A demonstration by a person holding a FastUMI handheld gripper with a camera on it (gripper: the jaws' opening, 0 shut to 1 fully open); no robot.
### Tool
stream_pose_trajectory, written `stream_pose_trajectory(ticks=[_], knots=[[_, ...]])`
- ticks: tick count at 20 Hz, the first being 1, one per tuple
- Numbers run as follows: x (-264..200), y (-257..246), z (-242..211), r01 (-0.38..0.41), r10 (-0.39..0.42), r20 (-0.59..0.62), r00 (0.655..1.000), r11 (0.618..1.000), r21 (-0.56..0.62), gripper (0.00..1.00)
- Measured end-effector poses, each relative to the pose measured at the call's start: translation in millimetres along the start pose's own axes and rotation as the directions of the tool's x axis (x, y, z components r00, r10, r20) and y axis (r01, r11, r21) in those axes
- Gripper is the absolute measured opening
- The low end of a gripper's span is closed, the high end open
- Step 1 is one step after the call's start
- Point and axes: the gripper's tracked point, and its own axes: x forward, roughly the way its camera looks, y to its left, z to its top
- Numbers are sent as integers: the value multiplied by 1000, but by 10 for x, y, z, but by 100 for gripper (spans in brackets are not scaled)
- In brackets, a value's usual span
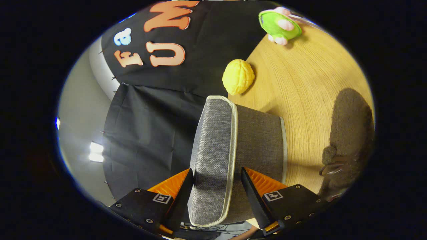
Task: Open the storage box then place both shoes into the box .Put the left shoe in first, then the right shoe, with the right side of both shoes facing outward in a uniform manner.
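Gripping the lid of the storage box, the claw has one finger on each side of the grey fabric flap, and both fingers look pressed against it, so the flap is pinched between them. Left of the fingers hangs the booth's black cloth wall, with a pale grey wall and a bright light further left still. Between the fingers, the lid stands up on edge, a thick padded panel of grey woven cloth with pale piping along its border. Right behind it sits the storage box, of the same grey weave and also edged with pale trim, resting on the wooden table; the lid is swung away from the box's side, though how far the box is opened cannot be told from this angle. Beyond the box, near the cloth wall, a yellow ball-like toy with a ridged surface lies on the table. Farther off and to the right, a green and pink plush toy rests near the table's far edge. Well to the right of the box, apart from it, a dark brown fuzzy shoe lies on the table, with a metal buckle showing at its near end. Which shoe of the pair it is cannot be told.
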Motion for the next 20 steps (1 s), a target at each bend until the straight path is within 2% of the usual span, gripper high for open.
stream_pose_trajectory(ticks=[1, 2, 4, 7, 9, 10, 12, 13, 14, 18, 20], knots=[[-43, 70, 34, -30, 30, 9, 1000, 1000, 9, 83], [-99, 130, 81, -51, 51, 39, 998, 999, -15, 77], [-242, 179, 157, -48, 56, 100, 993, 995, -89, 76], [-282, 186, 120, -53, 61, 76, 995, 993, -103, 76], [-245, 107, 149, -20, 30, 82, 996, 993, -119, 67], [-188, 17, 139, 11, 0, 87, 996, 992, -125, 55], [-135, 19, 118, -9, 14, 56, 998, 996, -87, 42], [-125, 21, 148, -13, 18, 59, 998, 997, -80, 41], [-81, 54, 173, -15, 21, 71, 997, 996, -88, 33], [-140, 196, 203, -52, 64, 99, 993, 991, -124, 18], [-164, 283, 244, -77, 92, 118, 989, 989, -130, 14]])
